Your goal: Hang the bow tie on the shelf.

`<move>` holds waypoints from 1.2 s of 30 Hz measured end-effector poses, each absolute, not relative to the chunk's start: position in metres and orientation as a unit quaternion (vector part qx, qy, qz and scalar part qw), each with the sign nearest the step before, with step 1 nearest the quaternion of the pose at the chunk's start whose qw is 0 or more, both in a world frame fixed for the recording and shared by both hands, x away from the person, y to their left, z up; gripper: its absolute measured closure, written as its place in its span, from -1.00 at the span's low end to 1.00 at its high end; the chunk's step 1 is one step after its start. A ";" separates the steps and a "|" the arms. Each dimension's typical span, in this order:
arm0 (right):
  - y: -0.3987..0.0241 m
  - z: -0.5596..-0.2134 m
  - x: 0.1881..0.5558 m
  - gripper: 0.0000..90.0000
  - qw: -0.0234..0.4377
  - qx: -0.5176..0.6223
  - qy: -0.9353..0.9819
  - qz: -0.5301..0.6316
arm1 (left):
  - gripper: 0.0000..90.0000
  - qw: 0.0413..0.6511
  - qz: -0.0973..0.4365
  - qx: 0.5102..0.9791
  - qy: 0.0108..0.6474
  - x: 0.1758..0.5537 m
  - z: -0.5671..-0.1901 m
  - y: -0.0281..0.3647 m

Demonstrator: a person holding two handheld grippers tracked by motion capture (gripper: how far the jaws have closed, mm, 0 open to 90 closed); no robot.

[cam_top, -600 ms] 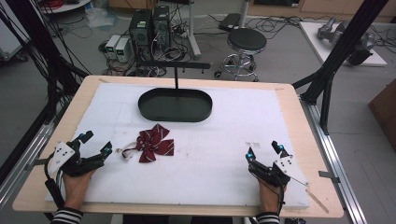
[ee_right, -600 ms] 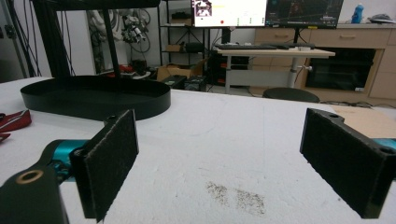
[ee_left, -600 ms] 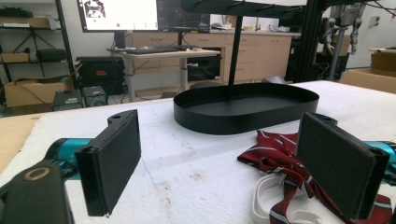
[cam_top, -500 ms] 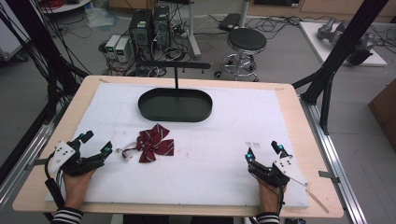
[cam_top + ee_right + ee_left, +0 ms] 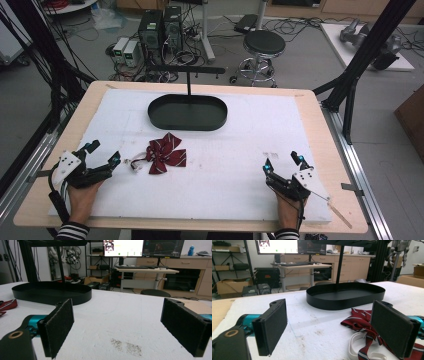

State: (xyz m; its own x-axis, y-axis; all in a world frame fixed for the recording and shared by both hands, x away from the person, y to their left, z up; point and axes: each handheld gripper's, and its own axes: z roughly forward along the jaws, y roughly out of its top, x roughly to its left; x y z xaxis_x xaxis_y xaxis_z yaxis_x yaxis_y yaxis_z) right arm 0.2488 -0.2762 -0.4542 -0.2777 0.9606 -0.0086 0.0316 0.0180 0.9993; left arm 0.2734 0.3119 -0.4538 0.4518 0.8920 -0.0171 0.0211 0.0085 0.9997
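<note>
Left gripper (image 5: 102, 154) jaws wide apart, holding nothing. Bow tie (image 5: 165, 154) lies just ahead of it toward the right gripper's side, white strap (image 5: 136, 164) end nearest, long axis roughly along the reach line. Right gripper (image 5: 284, 163) also wide open, empty, well apart from it. Left is nearer.

This is a robotics or computing lab. Behind the worktop (image 5: 310, 107), whose wooden board carries a white foam sheet, desktop computer towers (image 5: 161, 30) stand on the floor amid loose cables (image 5: 197, 47), beside a black round stool (image 5: 264, 44). A black aluminium frame (image 5: 367, 47) rises around the worktop. The gripper views show wall monitors (image 5: 143, 246), a desk with a keyboard (image 5: 298, 264), metal shelving (image 5: 230, 258), cardboard boxes (image 5: 227, 288) and pale wooden cabinets (image 5: 191, 272).
</note>
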 end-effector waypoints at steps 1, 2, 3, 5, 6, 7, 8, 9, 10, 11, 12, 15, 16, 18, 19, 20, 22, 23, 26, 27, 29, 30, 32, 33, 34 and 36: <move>-0.276 -0.454 0.249 -0.77 0.420 0.430 0.577 0.553 | -0.72 0.600 0.363 0.603 0.379 0.273 -0.454 0.312; -0.276 -0.454 0.249 -0.77 0.419 0.431 0.577 0.553 | -0.72 0.600 0.365 0.602 0.380 0.273 -0.454 0.311; -0.276 -0.454 0.249 -0.77 0.419 0.431 0.577 0.553 | -0.72 0.596 0.371 0.602 0.381 0.273 -0.454 0.310; -0.276 -0.454 0.249 -0.77 0.418 0.431 0.577 0.553 | -0.72 0.590 0.380 0.598 0.387 0.272 -0.454 0.309; -0.276 -0.454 0.249 -0.77 0.418 0.431 0.577 0.553 | -0.72 0.590 0.380 0.598 0.387 0.272 -0.454 0.309; -0.276 -0.454 0.249 -0.77 0.420 0.430 0.577 0.553 | -0.72 0.586 0.383 0.598 0.391 0.272 -0.454 0.308; -0.276 -0.454 0.249 -0.77 0.420 0.430 0.577 0.553 | -0.72 0.585 0.385 0.596 0.394 0.272 -0.454 0.308; -0.276 -0.454 0.249 -0.77 0.418 0.431 0.577 0.554 | -0.72 0.583 0.382 0.596 0.398 0.273 -0.453 0.308; -0.276 -0.454 0.249 -0.77 0.418 0.431 0.577 0.554 | -0.72 0.583 0.382 0.596 0.398 0.273 -0.453 0.308; -0.276 -0.454 0.249 -0.77 0.419 0.431 0.578 0.553 | -0.72 0.581 0.379 0.600 0.398 0.274 -0.453 0.308; -0.276 -0.454 0.249 -0.77 0.418 0.431 0.578 0.553 | -0.72 0.579 0.377 0.604 0.397 0.275 -0.452 0.308; -0.276 -0.454 0.249 -0.77 0.418 0.431 0.577 0.553 | -0.72 0.564 0.354 0.626 0.406 0.279 -0.448 0.308; -0.276 -0.454 0.249 -0.77 0.418 0.431 0.577 0.554 | -0.72 0.556 0.353 0.631 0.410 0.281 -0.445 0.309; -0.276 -0.454 0.249 -0.77 0.419 0.431 0.577 0.553 | -0.72 0.546 0.352 0.636 0.415 0.282 -0.442 0.309; -0.276 -0.454 0.249 -0.77 0.419 0.430 0.577 0.553 | -0.72 0.538 0.346 0.643 0.420 0.284 -0.437 0.310; -0.276 -0.454 0.249 -0.77 0.420 0.430 0.577 0.553 | -0.72 0.535 0.341 0.648 0.422 0.286 -0.434 0.310; -0.276 -0.454 0.249 -0.77 0.420 0.430 0.576 0.554 | -0.71 0.516 0.333 0.670 0.417 0.291 -0.424 0.309; -0.276 -0.454 0.249 -0.77 0.420 0.430 0.576 0.554 | -0.70 0.516 0.333 0.670 0.417 0.291 -0.424 0.309; -0.276 -0.454 0.248 -0.77 0.421 0.430 0.575 0.554 | -0.69 0.503 0.314 0.691 0.413 0.297 -0.414 0.307; -0.276 -0.454 0.248 -0.77 0.421 0.430 0.575 0.554 | -0.69 0.496 0.300 0.705 0.409 0.301 -0.409 0.304; -0.276 -0.454 0.248 -0.77 0.421 0.430 0.575 0.554 | -0.68 0.491 0.293 0.713 0.407 0.303 -0.406 0.302; -0.276 -0.454 0.248 -0.77 0.421 0.431 0.574 0.555 | -0.67 0.480 0.278 0.728 0.402 0.307 -0.402 0.299; -0.276 -0.454 0.248 -0.77 0.419 0.433 0.572 0.557 | -0.65 0.472 0.269 0.739 0.400 0.310 -0.399 0.297; -0.276 -0.454 0.248 -0.77 0.419 0.433 0.572 0.557 | -0.65 0.466 0.264 0.745 0.398 0.311 -0.398 0.296; -0.276 -0.455 0.248 -0.77 0.419 0.431 0.573 0.557 | -0.65 0.448 0.251 0.761 0.396 0.316 -0.395 0.293; -0.277 -0.454 0.248 -0.77 0.418 0.431 0.573 0.557 | -0.61 0.437 0.240 0.773 0.392 0.319 -0.393 0.289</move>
